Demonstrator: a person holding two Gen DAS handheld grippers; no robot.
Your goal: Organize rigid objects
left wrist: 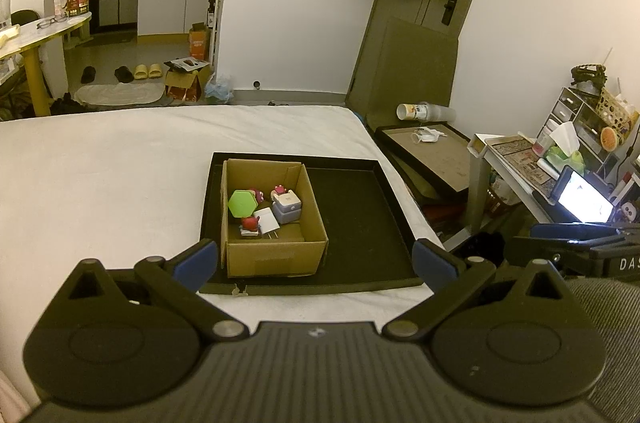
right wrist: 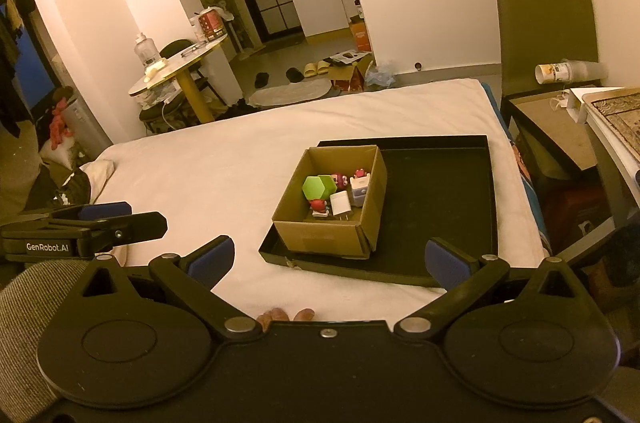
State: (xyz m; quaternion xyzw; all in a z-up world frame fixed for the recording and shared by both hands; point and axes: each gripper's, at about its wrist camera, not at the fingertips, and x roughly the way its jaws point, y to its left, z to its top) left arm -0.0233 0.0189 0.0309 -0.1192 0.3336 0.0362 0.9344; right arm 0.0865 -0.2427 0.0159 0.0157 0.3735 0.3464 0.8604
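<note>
Both our left tongs [left wrist: 316, 265] and right tongs [right wrist: 330, 259] hang wide apart, empty. The toys sit in the cardboard box [left wrist: 272, 219] on the black tray [left wrist: 360, 223]; we should approach from above, slowly.

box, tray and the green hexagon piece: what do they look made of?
Box: brown corrugated cardboard, matte, with folded flaps and creased corners. Tray: black and matte, thin raised rim; could be rigid board or plastic, can't tell which. Green hexagon piece: likely hard plastic, uniform bright colour, crisp edges, slight sheen.
</note>
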